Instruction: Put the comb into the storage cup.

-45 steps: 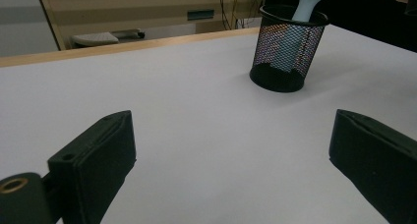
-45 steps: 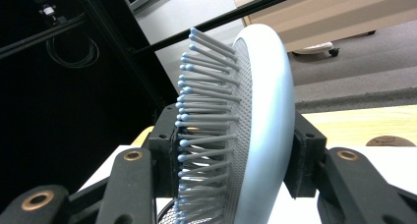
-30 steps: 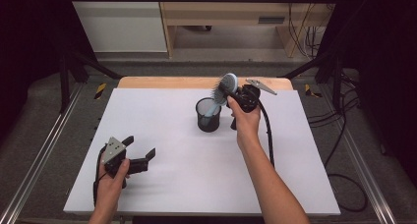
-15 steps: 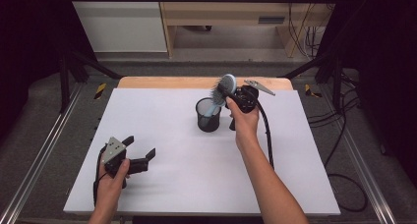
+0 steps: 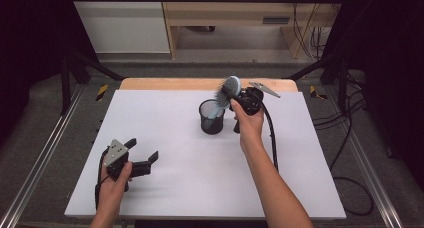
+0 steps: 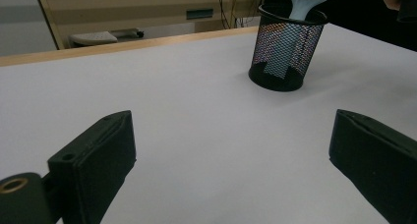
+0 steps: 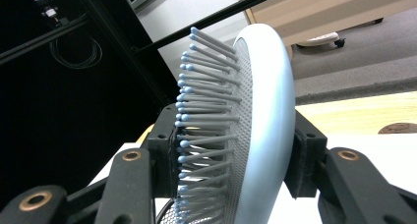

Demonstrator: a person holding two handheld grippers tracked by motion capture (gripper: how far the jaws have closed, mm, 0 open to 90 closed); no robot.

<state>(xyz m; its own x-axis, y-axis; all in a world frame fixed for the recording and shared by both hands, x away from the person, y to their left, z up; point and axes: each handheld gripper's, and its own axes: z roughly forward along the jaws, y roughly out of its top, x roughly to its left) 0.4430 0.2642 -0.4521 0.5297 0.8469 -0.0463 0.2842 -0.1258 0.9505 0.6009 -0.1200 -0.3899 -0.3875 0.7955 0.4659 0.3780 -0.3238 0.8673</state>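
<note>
A light blue hairbrush (image 5: 226,93) leans with its handle inside a black mesh cup (image 5: 212,117) at the back middle of the white table (image 5: 200,163). My right gripper (image 5: 235,94) is shut on the brush head; in the right gripper view the hairbrush (image 7: 255,116) sits squeezed between the two pads, bristles toward the left pad (image 7: 164,150). My left gripper (image 5: 145,157) rests near the front left corner, open, nothing between its fingers. From the left gripper view the mesh cup (image 6: 286,49) stands ahead to the right with the brush handle (image 6: 302,0) in it.
A wooden strip (image 5: 165,83) borders the table's far edge. Metal rails (image 5: 35,173) run along both sides. A black cable (image 5: 272,138) trails from the right gripper across the table. Cabinets and a desk stand beyond on the floor.
</note>
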